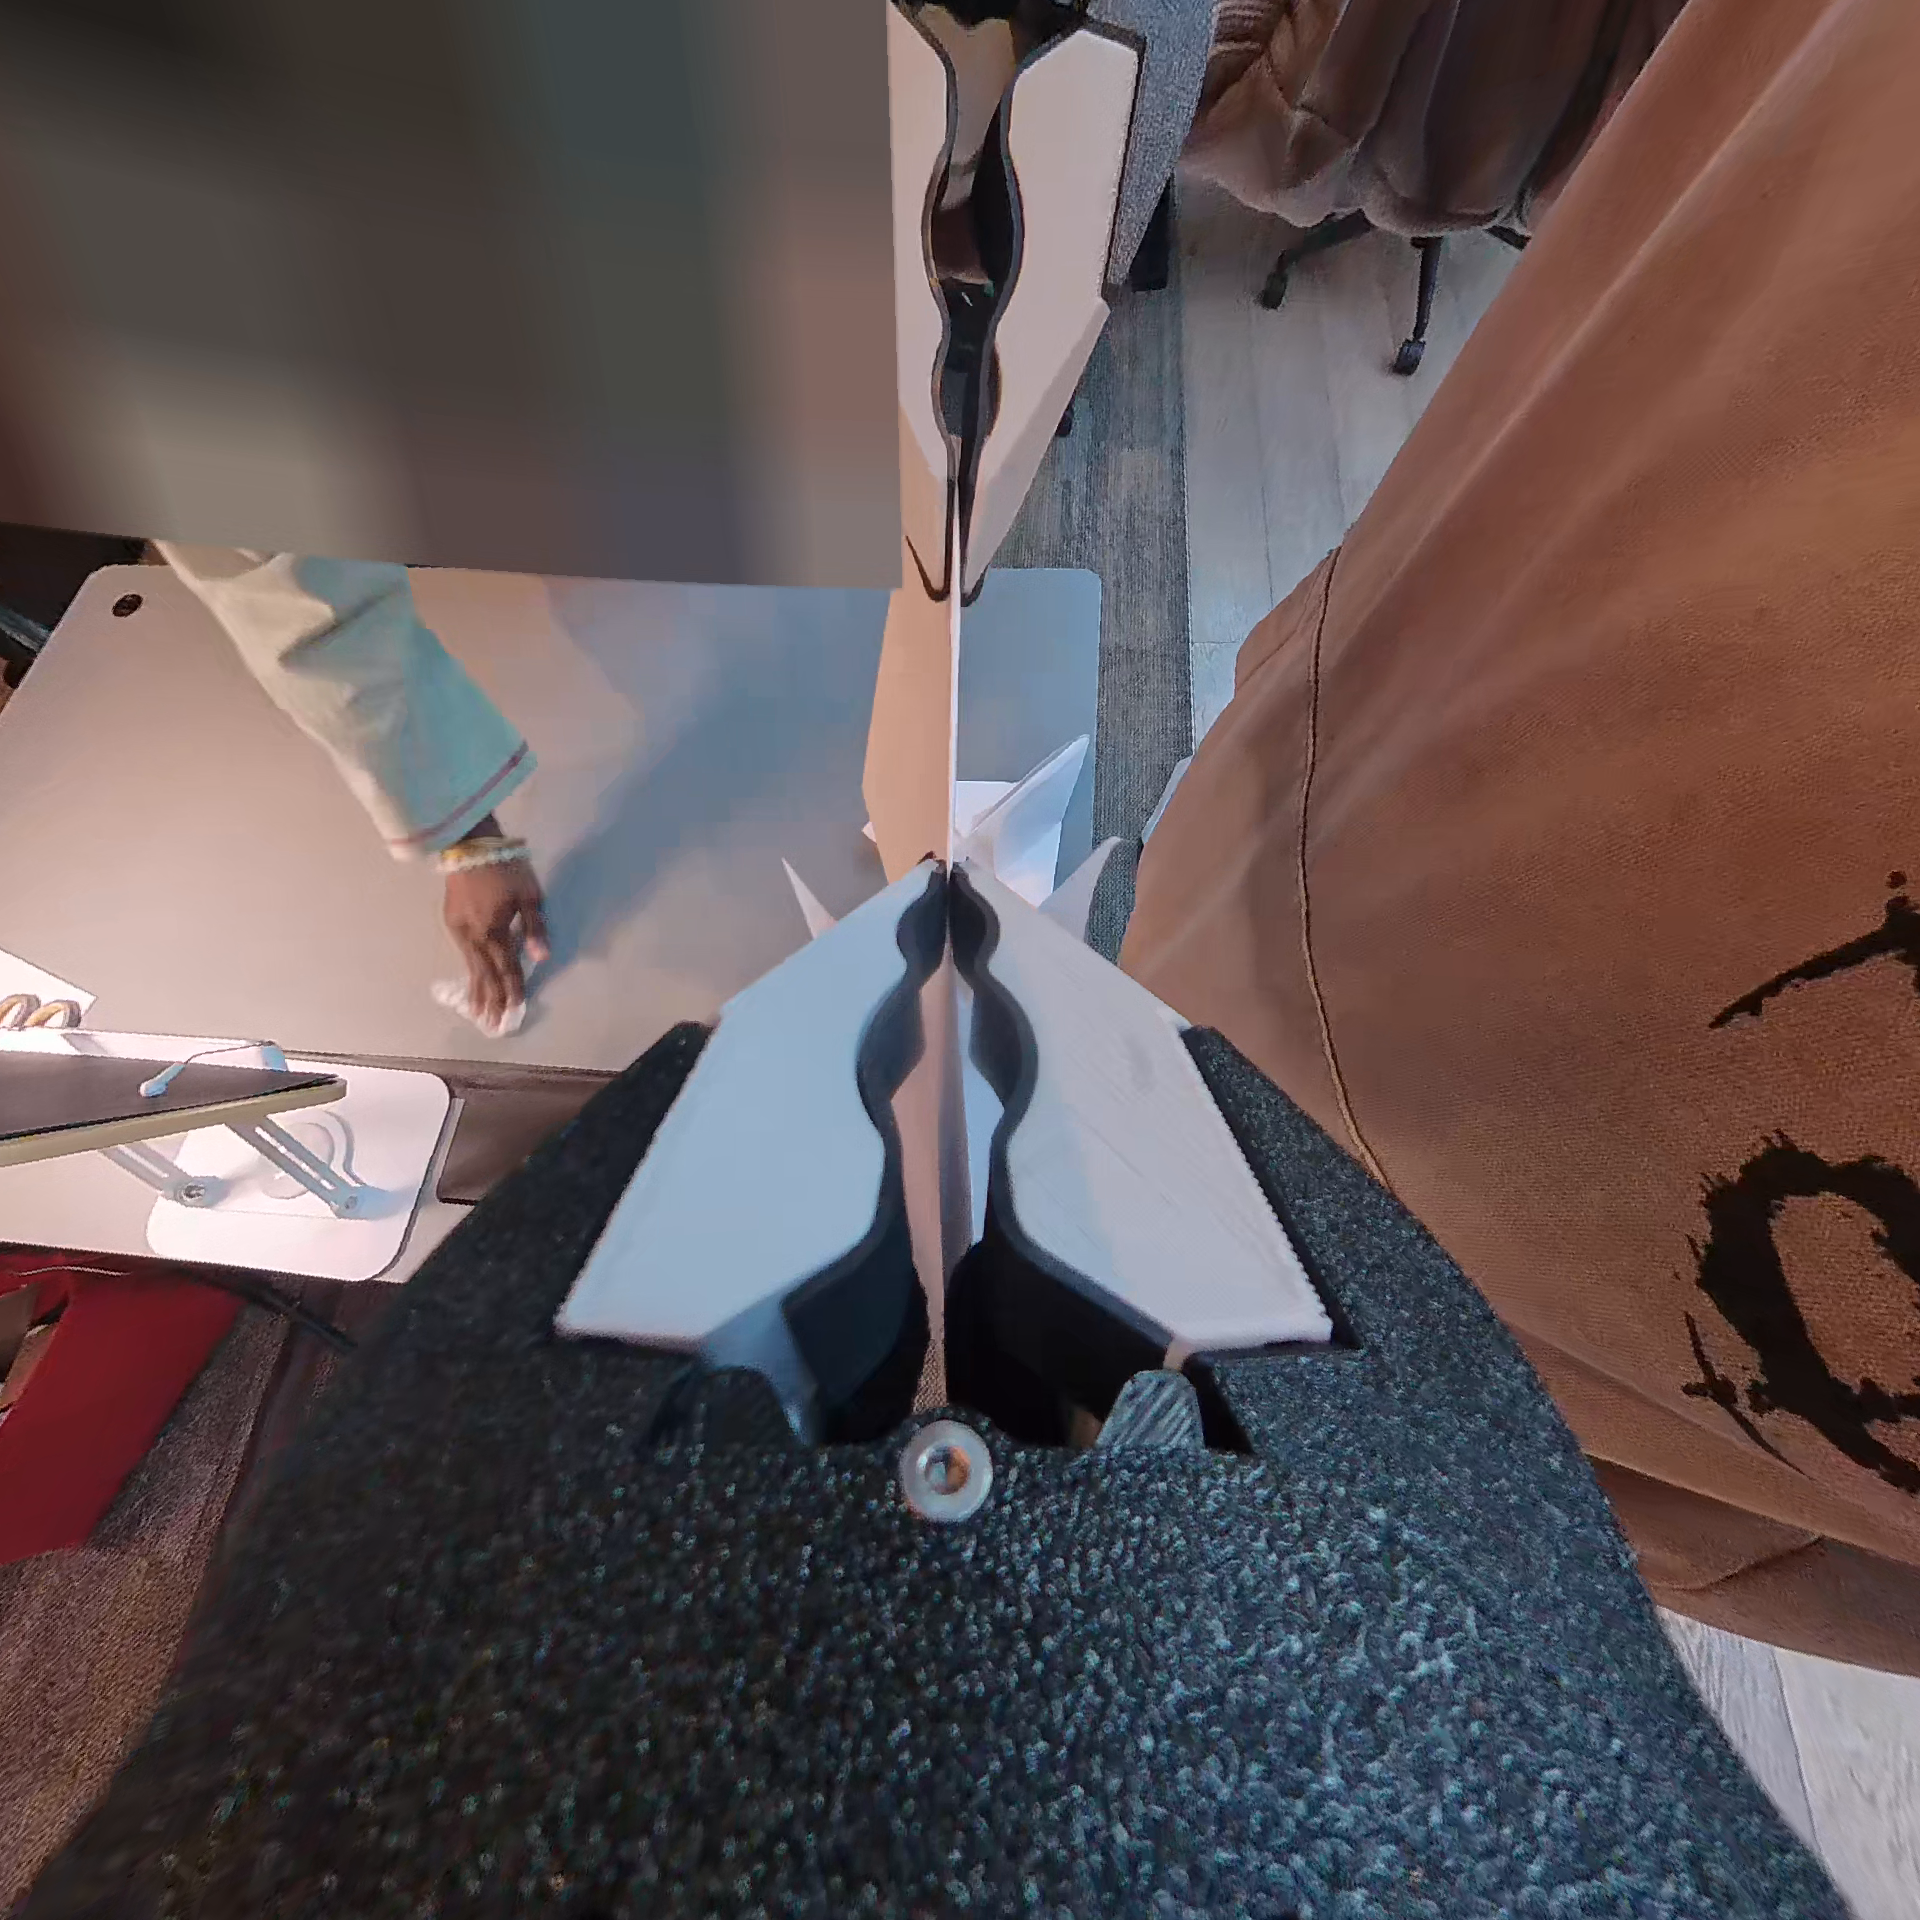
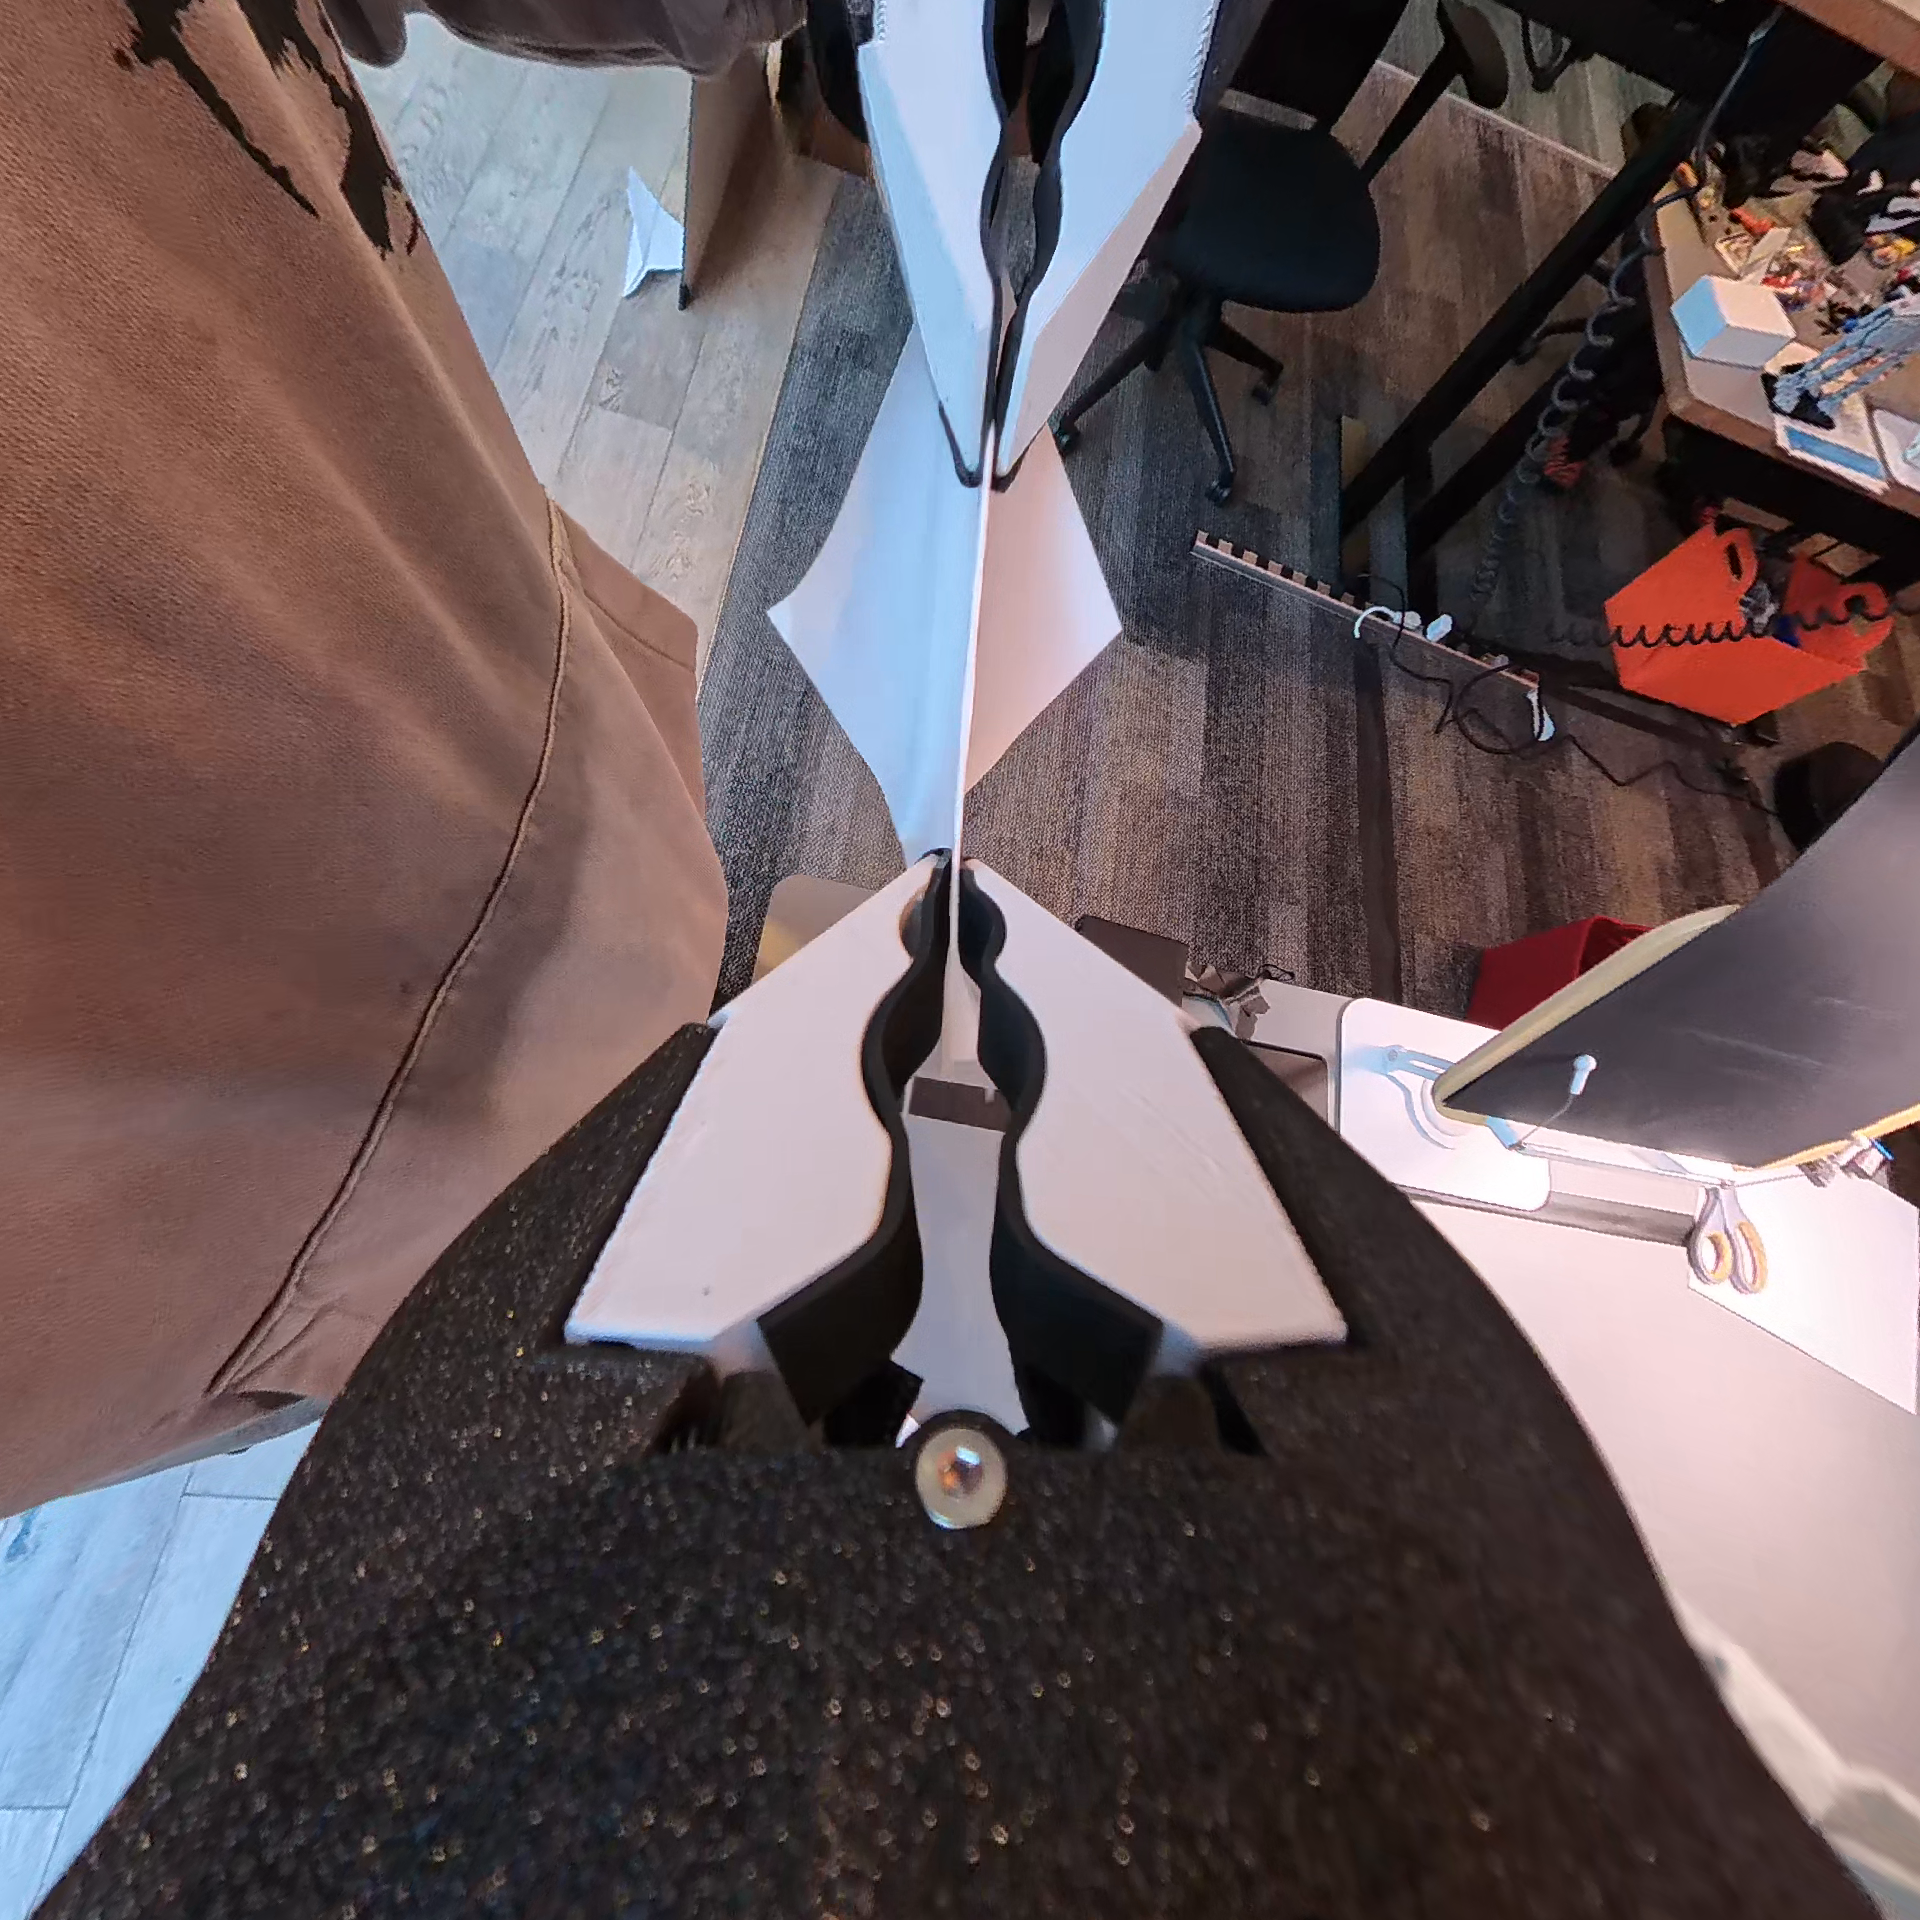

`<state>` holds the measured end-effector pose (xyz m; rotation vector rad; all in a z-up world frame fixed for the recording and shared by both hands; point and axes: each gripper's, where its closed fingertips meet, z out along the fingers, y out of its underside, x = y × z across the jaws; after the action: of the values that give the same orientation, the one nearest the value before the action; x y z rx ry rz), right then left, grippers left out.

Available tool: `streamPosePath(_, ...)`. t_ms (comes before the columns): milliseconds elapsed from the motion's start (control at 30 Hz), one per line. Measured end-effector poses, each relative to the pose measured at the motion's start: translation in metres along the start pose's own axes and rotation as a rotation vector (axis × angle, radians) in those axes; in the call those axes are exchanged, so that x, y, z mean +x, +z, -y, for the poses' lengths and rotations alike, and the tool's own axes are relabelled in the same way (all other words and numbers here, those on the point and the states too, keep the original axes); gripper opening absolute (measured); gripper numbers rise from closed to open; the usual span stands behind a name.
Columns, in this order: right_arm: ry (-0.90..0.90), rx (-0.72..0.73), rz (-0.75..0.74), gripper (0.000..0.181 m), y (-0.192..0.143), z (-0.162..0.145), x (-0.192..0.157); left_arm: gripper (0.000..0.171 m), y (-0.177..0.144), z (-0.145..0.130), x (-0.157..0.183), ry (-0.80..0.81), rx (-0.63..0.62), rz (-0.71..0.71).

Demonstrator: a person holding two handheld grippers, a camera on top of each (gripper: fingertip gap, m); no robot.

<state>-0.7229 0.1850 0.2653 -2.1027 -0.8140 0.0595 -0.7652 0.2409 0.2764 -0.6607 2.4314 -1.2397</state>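
Paper: white folded sheet (image 2: 935,644), looks like a paper plane, pinched in midair between both claws, off the desk.
Left claw (image 1: 951,868): clenched on one end.
Right claw (image 2: 951,857): clenched on the other.
Progress: folds look done, can't tell what's left.
Left view only: someone's hand (image 1: 488,925) on the grey desk (image 1: 208,779).
Right view only: black chair (image 2: 1278,218), orange bin (image 2: 1714,634).

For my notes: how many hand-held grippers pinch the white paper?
2. The left hand-held gripper pinches one end of the paper, and the right hand-held gripper pinches the opposite end. They face each other, with the sheet edge-on between them.
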Motion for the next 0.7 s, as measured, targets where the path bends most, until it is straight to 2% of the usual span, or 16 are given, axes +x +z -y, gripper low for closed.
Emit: streamPosePath(700,0.043,0.114,0.032,0.0,-0.04,0.023,-0.005,0.0,-0.024,0.006,0.012,-0.126,0.145,-0.042)
